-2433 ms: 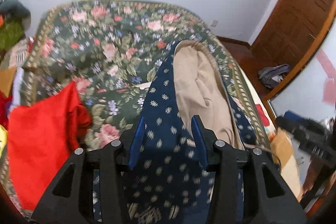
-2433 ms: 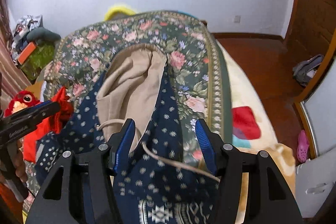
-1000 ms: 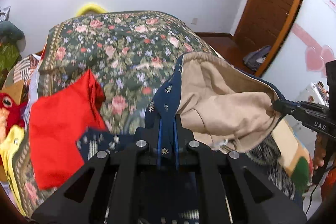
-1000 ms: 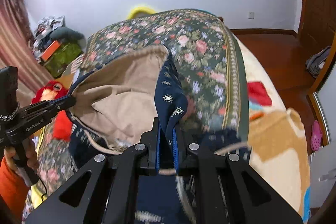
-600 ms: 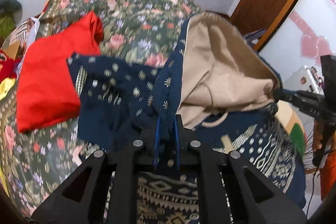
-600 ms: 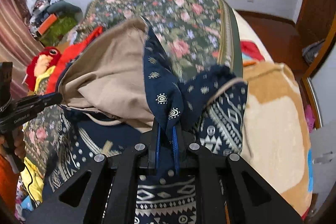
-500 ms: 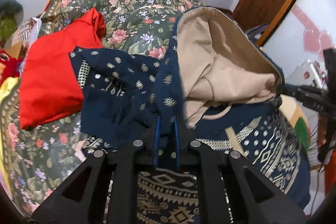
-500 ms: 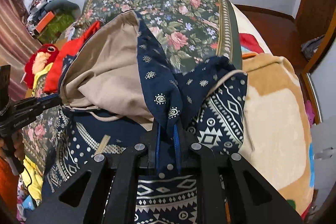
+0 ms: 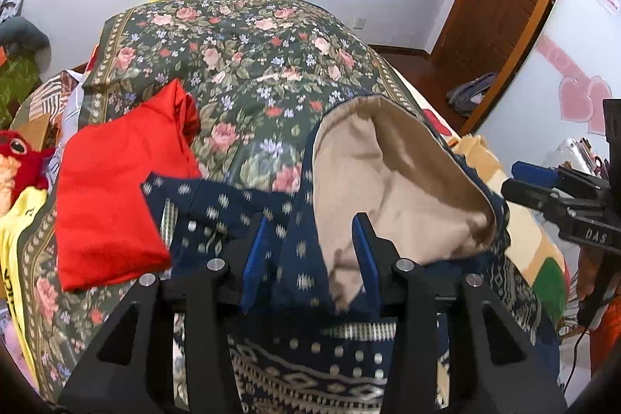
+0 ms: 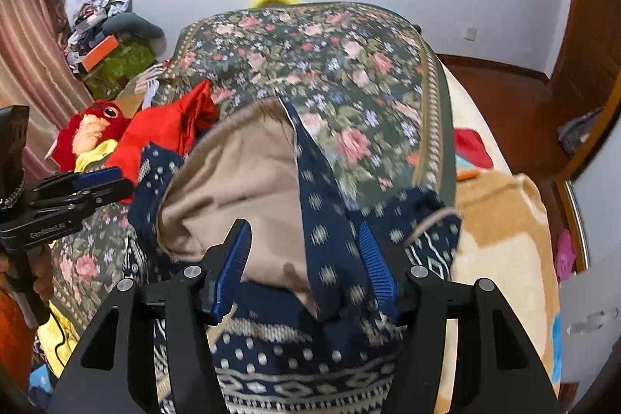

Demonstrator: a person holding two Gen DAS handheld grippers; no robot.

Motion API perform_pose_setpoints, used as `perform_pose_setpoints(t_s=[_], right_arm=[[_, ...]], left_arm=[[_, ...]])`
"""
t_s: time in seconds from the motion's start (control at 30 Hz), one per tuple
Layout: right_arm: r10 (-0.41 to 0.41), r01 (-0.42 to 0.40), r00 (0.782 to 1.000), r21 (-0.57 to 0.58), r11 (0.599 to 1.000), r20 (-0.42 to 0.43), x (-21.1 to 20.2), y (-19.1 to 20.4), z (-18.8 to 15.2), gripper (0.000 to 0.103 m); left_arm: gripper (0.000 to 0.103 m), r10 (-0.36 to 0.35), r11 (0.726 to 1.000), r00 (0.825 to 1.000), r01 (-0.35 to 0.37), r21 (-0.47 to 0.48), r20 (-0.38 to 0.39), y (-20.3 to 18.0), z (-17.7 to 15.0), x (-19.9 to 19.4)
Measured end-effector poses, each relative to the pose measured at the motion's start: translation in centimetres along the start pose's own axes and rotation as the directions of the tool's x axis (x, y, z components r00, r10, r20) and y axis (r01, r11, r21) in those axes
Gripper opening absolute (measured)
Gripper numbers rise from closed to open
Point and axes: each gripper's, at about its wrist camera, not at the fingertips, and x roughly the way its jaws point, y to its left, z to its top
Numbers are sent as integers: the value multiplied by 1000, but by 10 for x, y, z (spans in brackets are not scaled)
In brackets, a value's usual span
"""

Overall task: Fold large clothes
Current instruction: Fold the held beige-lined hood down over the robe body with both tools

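Note:
A navy patterned hoodie (image 9: 310, 367) with a tan-lined hood (image 9: 392, 177) lies on the floral bed cover (image 9: 240, 53). My left gripper (image 9: 308, 255) is open; the hood's navy edge hangs loose between its blue pads. My right gripper (image 10: 306, 264) is open too, with the hood's other navy edge (image 10: 326, 220) and tan lining (image 10: 240, 181) between its fingers. Each gripper shows in the other's view: the right one (image 9: 543, 185) at the right edge, the left one (image 10: 93, 181) at the left edge.
A folded red garment (image 9: 112, 181) lies left of the hoodie. A red plush toy (image 10: 97, 127) and yellow cloth (image 9: 15, 220) sit at the bed's left edge. A tan blanket (image 10: 500, 243) lies to the right, a wooden door (image 9: 504, 6) beyond.
Both grippers were shut on the hood's edges half a second ago; now both have opened and the hood edges hang loose between the fingers. The hoodie has been laid down.

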Motion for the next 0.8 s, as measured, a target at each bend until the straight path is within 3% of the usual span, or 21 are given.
perform_pose_setpoints(t_s=[0.4, 0.7, 0.73, 0.8], right_arm=[[28, -23, 997, 61, 998, -73, 72, -12, 21, 54], [43, -39, 997, 58, 998, -70, 96, -18, 27, 54], [46, -42, 997, 65, 997, -66, 97, -19, 27, 53], [46, -42, 997, 71, 997, -68, 101, -20, 29, 32]], left_arm=[[44, -14, 1000, 997, 14, 1, -72, 1, 27, 75], [43, -62, 997, 993, 58, -45, -99, 4, 39, 117], [39, -67, 997, 993, 62, -54, -100, 5, 40, 120], [22, -76, 995, 992, 69, -69, -103, 4, 43, 125]])
